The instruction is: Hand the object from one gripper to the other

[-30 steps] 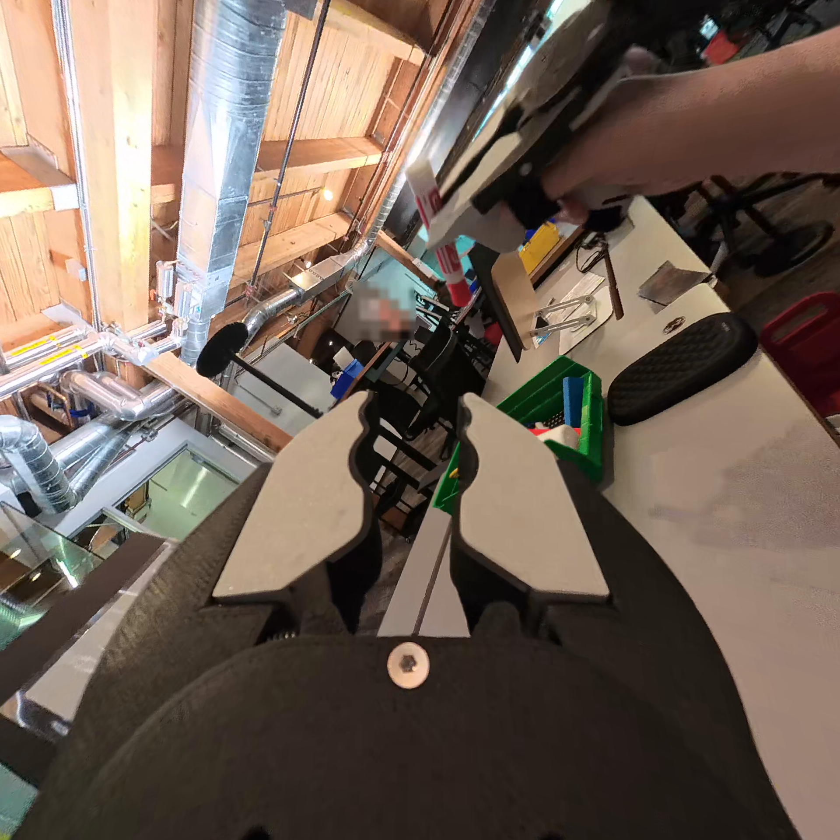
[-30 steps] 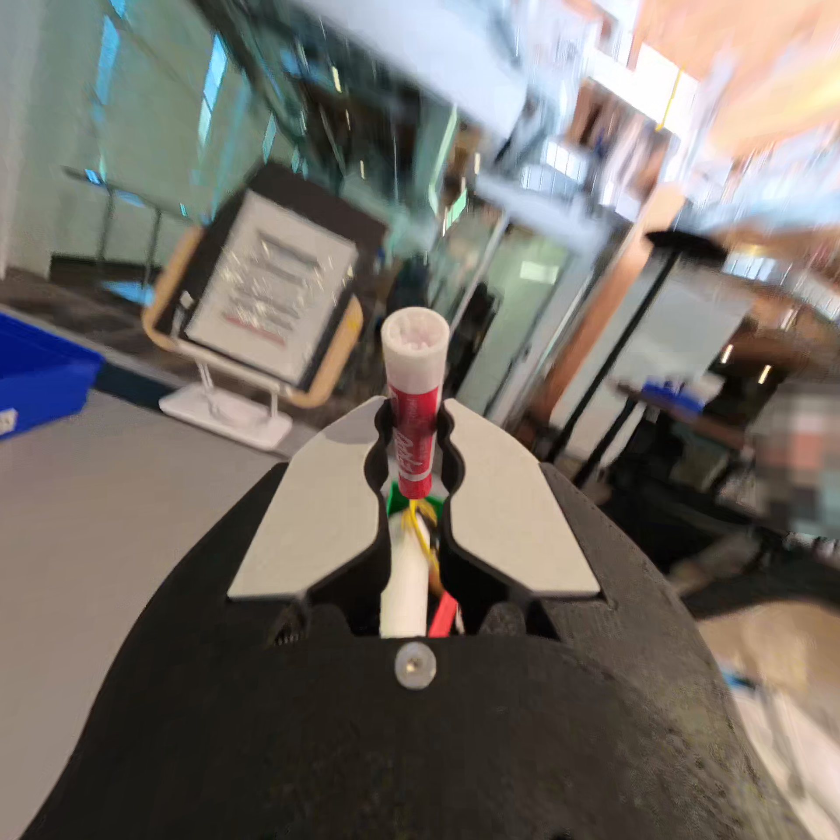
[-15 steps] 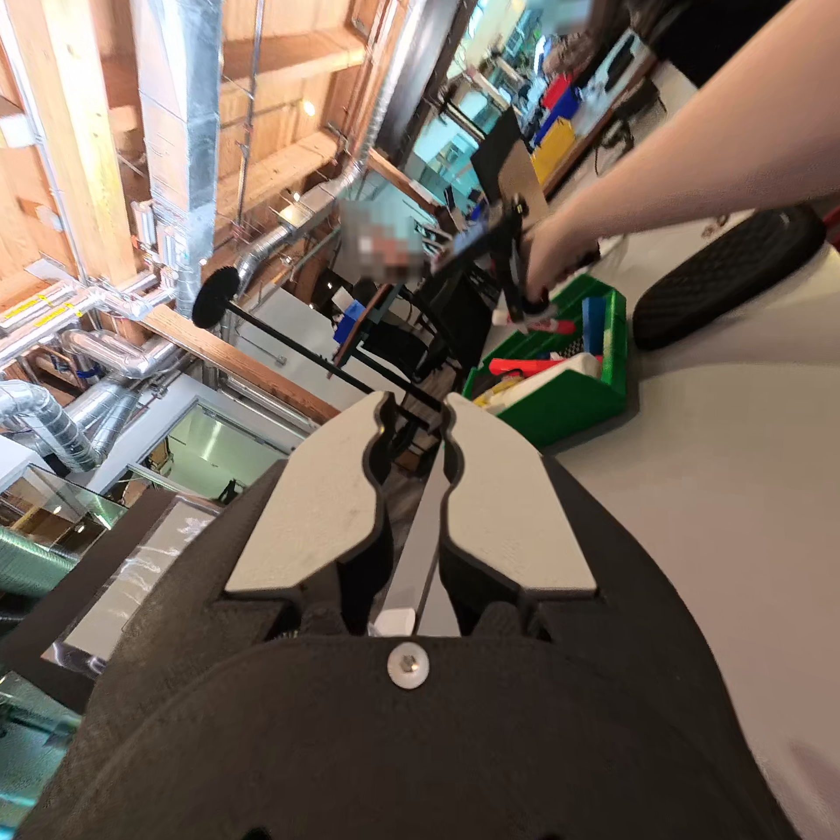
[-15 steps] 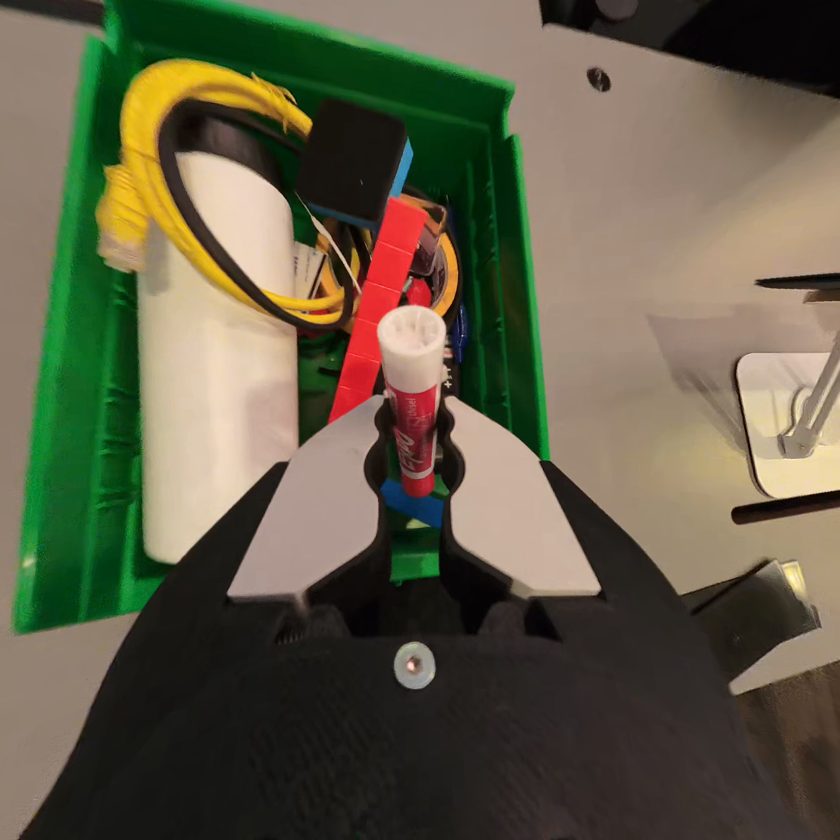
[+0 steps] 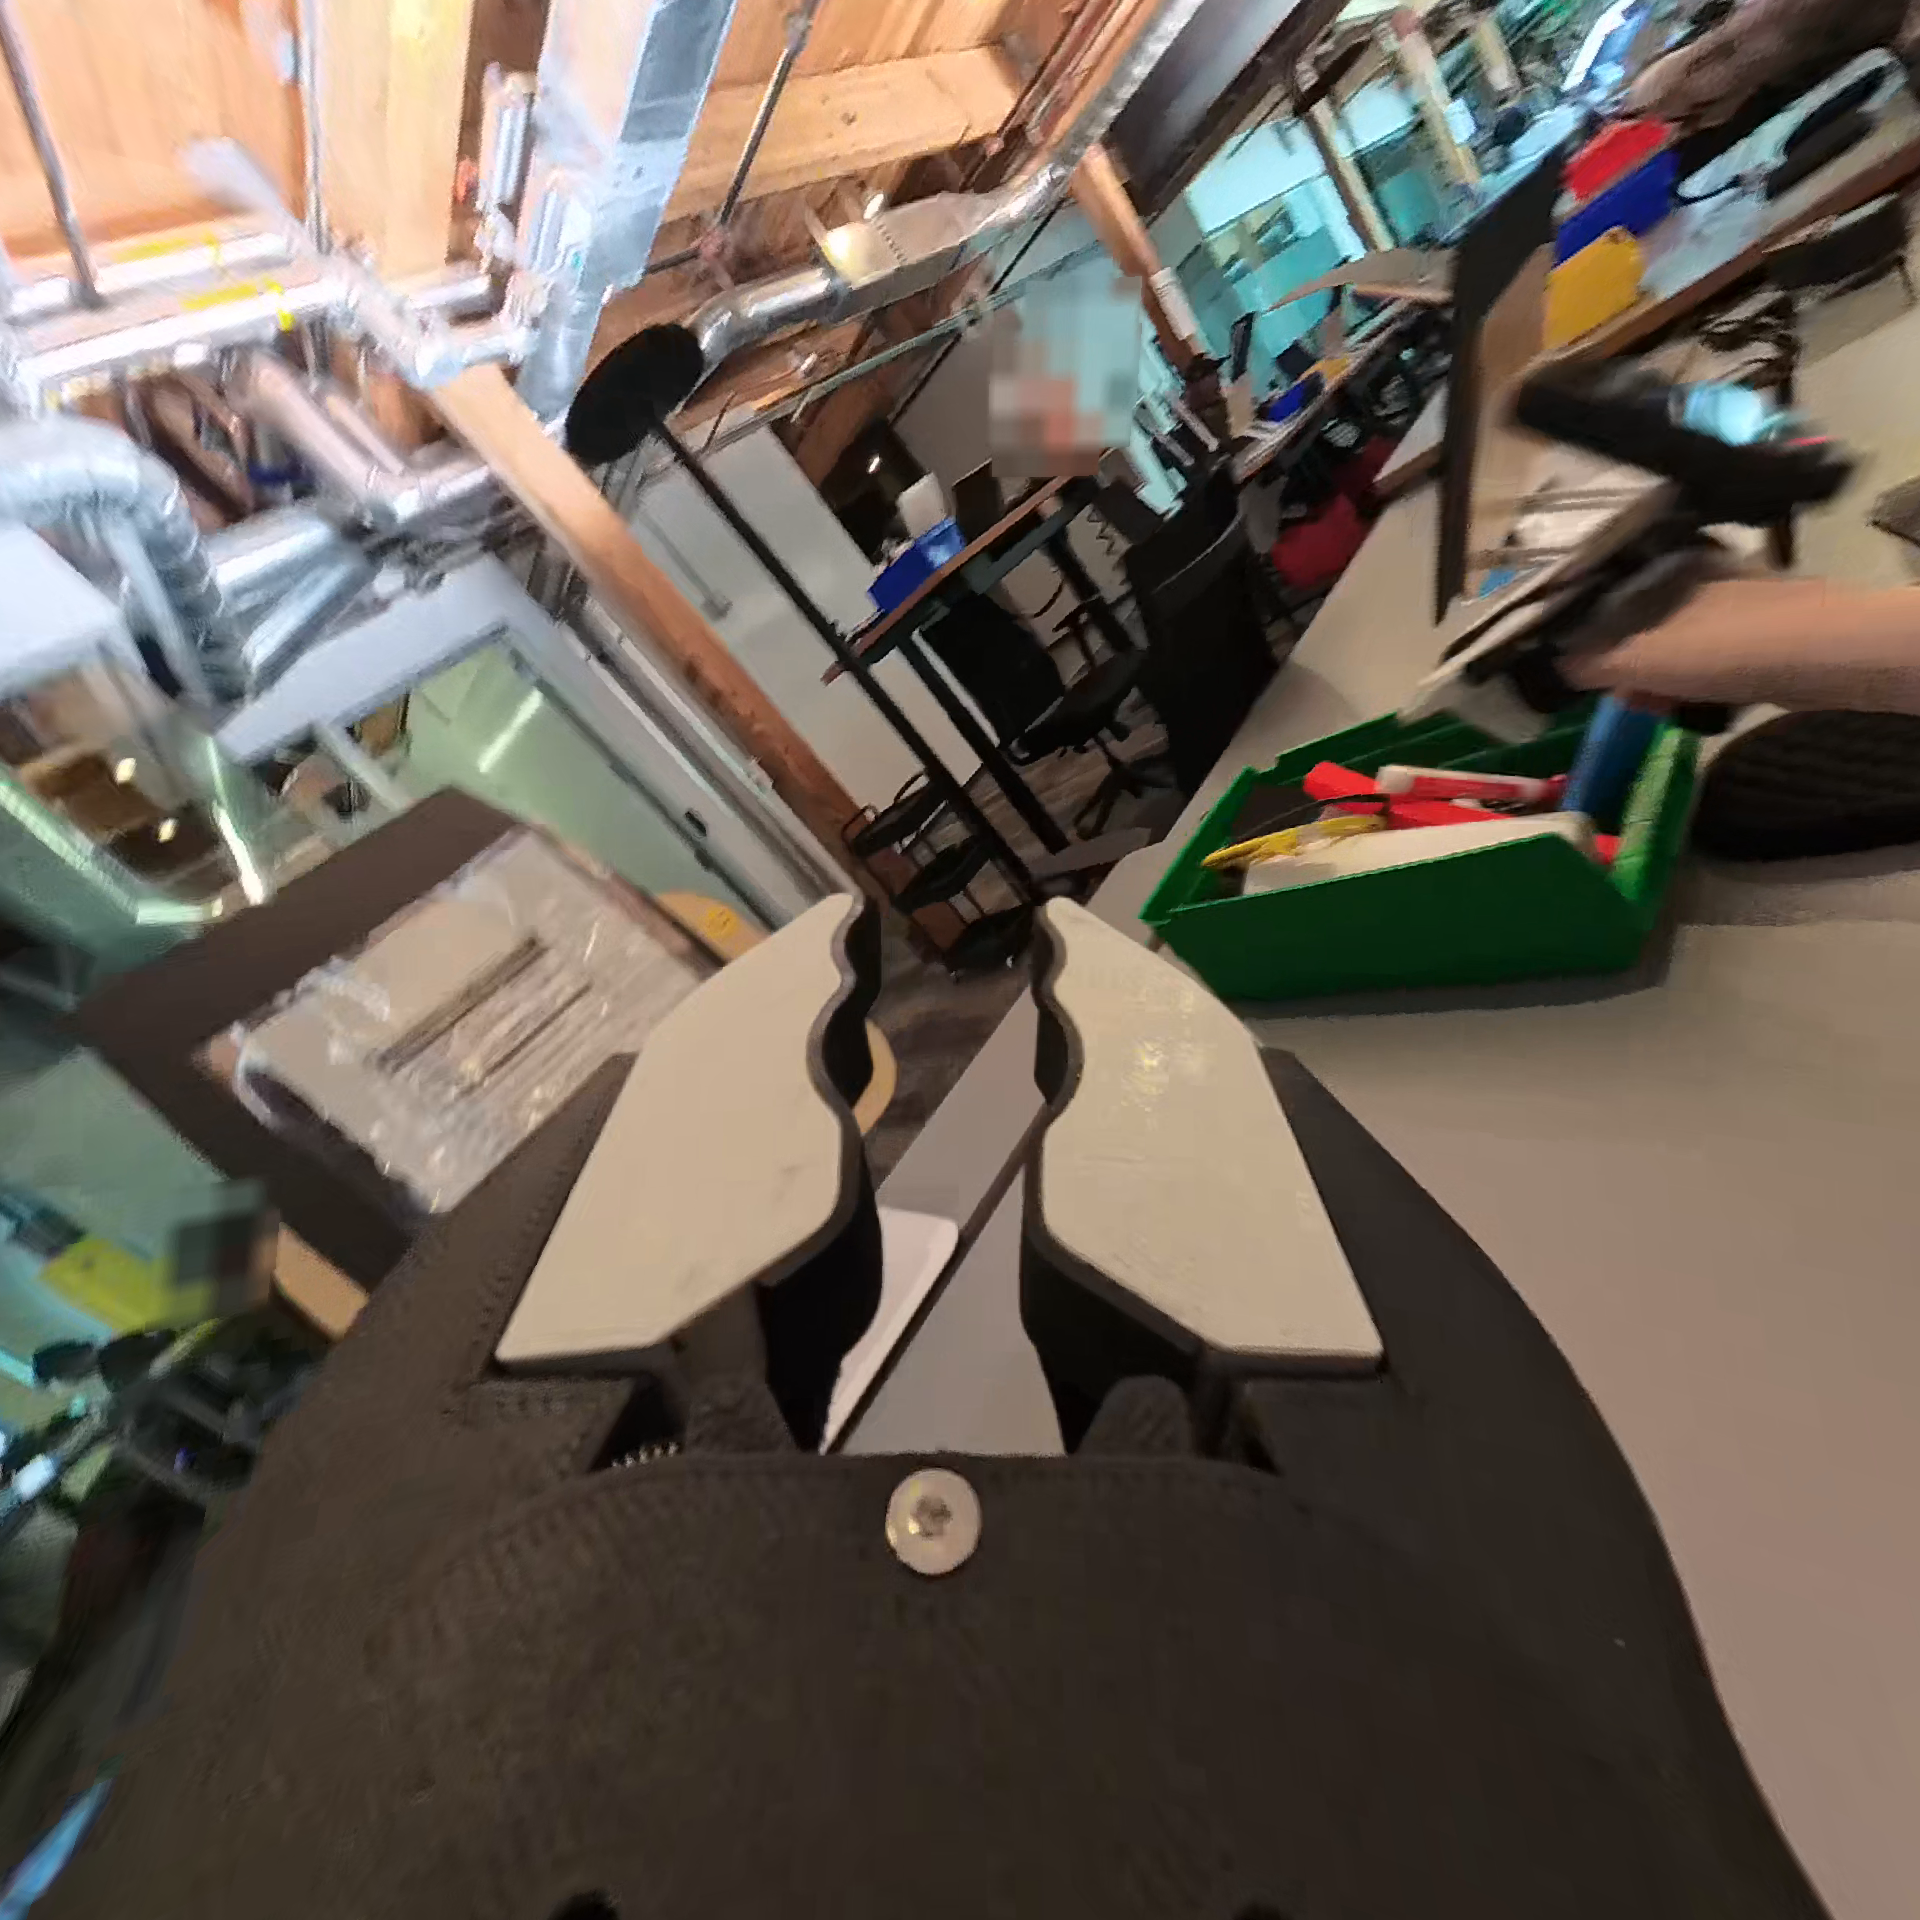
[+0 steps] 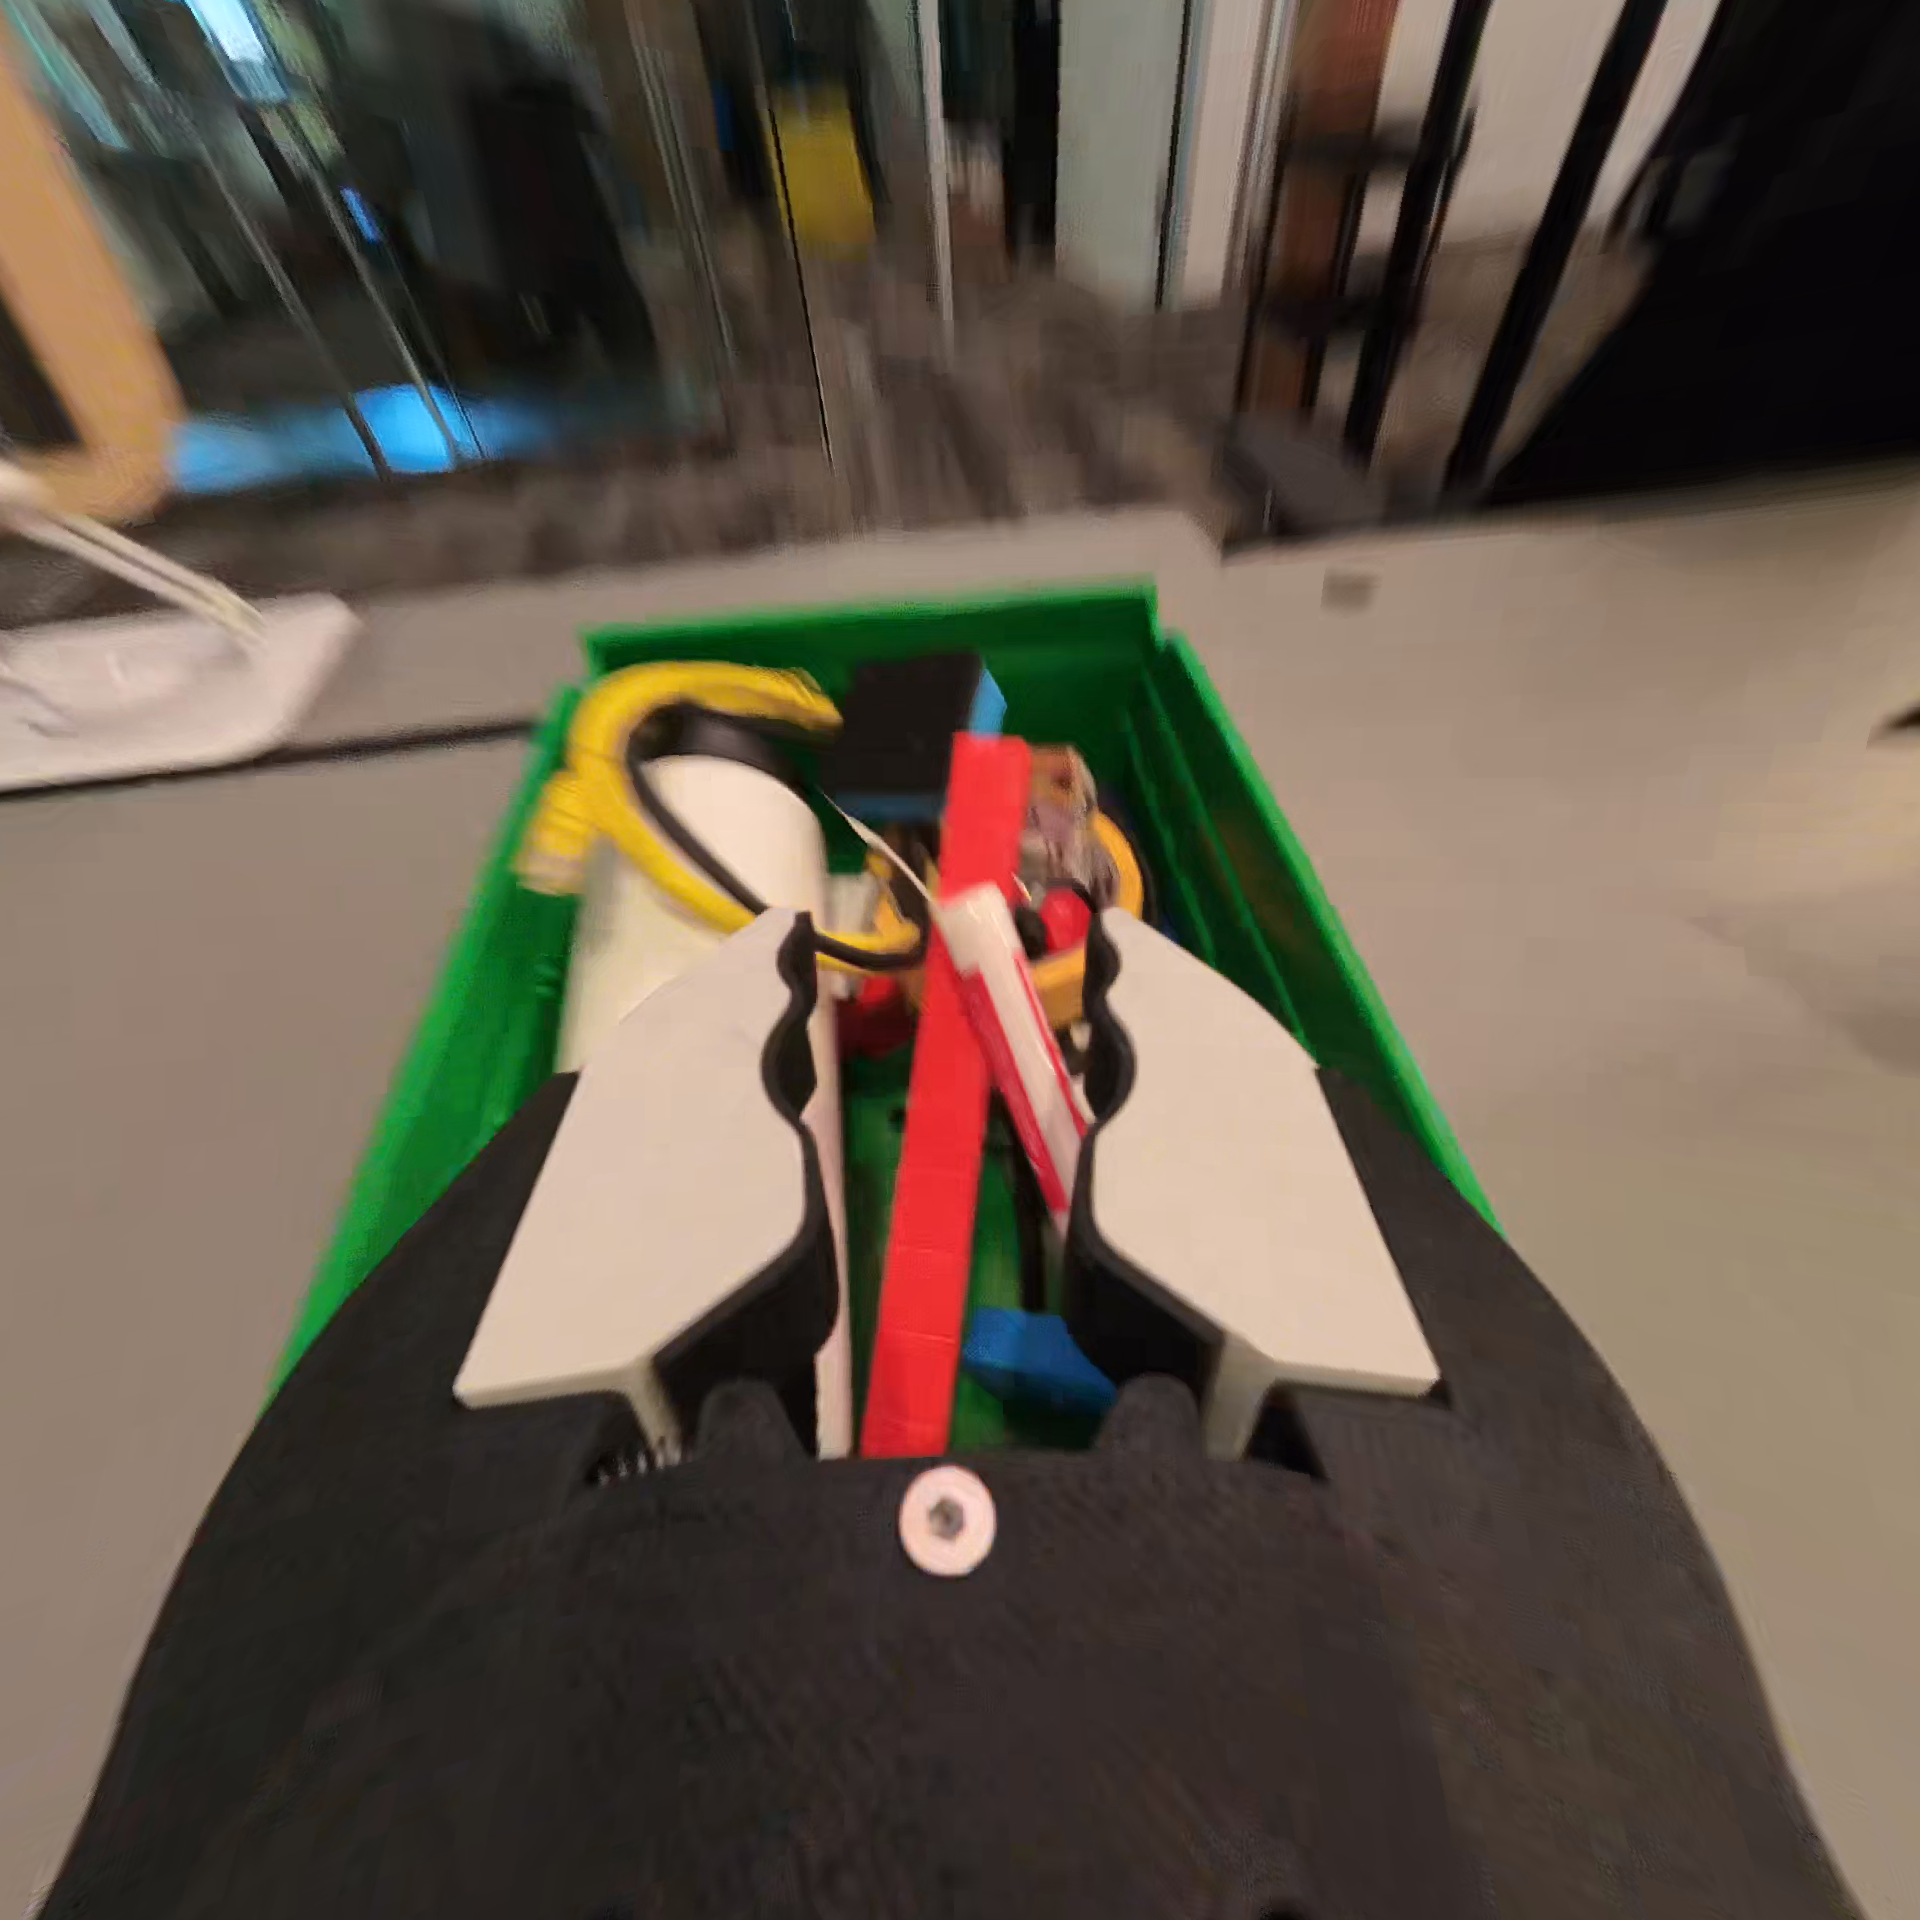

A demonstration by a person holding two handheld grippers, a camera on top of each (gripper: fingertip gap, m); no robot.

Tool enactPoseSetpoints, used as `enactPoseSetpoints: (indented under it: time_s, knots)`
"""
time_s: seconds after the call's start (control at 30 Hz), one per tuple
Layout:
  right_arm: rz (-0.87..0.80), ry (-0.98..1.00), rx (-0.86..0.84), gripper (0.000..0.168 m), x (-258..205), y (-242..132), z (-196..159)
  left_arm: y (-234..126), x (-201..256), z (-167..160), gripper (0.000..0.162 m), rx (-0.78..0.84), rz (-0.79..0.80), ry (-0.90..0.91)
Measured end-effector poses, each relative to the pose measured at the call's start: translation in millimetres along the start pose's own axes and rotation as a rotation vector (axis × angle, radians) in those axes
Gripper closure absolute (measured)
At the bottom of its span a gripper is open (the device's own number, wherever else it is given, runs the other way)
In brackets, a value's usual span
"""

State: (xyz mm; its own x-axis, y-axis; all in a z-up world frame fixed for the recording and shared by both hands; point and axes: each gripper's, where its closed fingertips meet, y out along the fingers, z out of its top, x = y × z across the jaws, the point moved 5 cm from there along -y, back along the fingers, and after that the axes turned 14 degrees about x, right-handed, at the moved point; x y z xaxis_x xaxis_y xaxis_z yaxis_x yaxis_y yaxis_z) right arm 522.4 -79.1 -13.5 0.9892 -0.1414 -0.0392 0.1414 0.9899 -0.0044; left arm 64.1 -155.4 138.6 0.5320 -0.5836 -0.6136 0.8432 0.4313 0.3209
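Note:
The red-and-white marker (image 6: 1013,1023) lies loose in the green bin (image 6: 1299,883), leaning on a red brick strip (image 6: 951,1091). My right gripper (image 6: 948,925) hovers just above the bin, jaws wide open, holding nothing. In the left wrist view the marker (image 5: 1475,779) shows on top of the bin's contents, with the right gripper (image 5: 1621,540) held in a hand above the bin (image 5: 1434,925). My left gripper (image 5: 951,925) is open and empty, well short of the bin over the grey table's edge.
The bin also holds a yellow cable (image 6: 665,748), a white cylinder (image 6: 717,862), a black-and-blue block (image 6: 914,727) and a blue block (image 6: 1029,1361). A black pad (image 5: 1818,790) lies beyond the bin. A framed sign on a white stand (image 6: 156,665) stands at left. The left gripper's tips are roughly 50 cm from the right gripper's.
My right gripper opened and let go of the marker, which now lies in the bin; it then tilted up and back. My left gripper swung a little, still empty.

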Motion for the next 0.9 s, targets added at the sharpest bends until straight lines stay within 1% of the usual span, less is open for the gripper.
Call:
enactPoseSetpoints:
  time_s: [0.07,0.13,0.17,0.23,0.27,0.33,0.43,0.5,0.6,0.7,0.77,0.8,0.87,0.9]
  knots:
    - [0.016,-0.124,0.208,0.116,-27.4,-36.3,14.7,-5.9,-26.7,-17.3,0.130,-0.077,0.048,-0.062]
    - [0.028,-0.285,0.341,0.112,-60.8,-69.0,11.4,-9.8,-55.9,-41.8,0.129,-0.159,0.166,-0.053]
    - [0.028,-0.365,0.376,0.110,-77.5,-82.1,3.5,-12.4,-70.9,-55.6,0.130,-0.215,0.250,-0.011]
    - [0.052,-0.476,0.394,0.109,-110.2,-100.2,-18.2,-19.1,-96.5,-78.4,0.130,-0.312,0.411,0.100]
    - [0.083,-0.494,0.387,0.109,-126.2,-105.3,-29.6,-22.3,-105.3,-87.0,0.130,-0.351,0.464,0.143]
    - [0.127,-0.505,0.361,0.109,-152.5,-109.4,-47.9,-26.4,-115.2,-100.0,0.130,-0.404,0.521,0.155]
    - [0.175,-0.612,0.319,0.108,-179.7,-106.6,-60.6,-29.4,-119.6,-110.8,0.129,-0.437,0.528,0.090]
    - [0.180,-0.684,0.310,0.108,-189.3,-104.3,-63.7,-32.3,-123.2,-113.1,0.130,-0.447,0.538,0.092]
    - [0.234,-0.709,0.263,0.107,-198.7,-102.4,-74.7,-37.7,-127.9,-116.8,0.129,-0.485,0.544,0.107]
    - [0.242,-0.713,0.248,0.106,-199.1,-103.0,-78.2,-45.8,-132.8,-122.7,0.127,-0.546,0.536,0.107]
    - [0.252,-0.678,0.254,0.105,-199.6,-103.8,-77.3,-61.3,-139.0,-134.9,0.129,-0.660,0.521,0.058]
    - [0.257,-0.661,0.254,0.105,-199.2,-103.7,-77.2,-73.5,-139.5,-146.3,0.132,-0.752,0.496,-0.023]
    - [0.258,-0.630,0.245,0.105,-196.6,-102.6,-77.6,-103.8,-128.7,-176.9,0.126,-0.985,0.404,-0.273]
    - [0.259,-0.611,0.239,0.105,-195.0,-101.8,-77.9,-119.4,-123.6,-192.3,0.124,-1.101,0.369,-0.370]
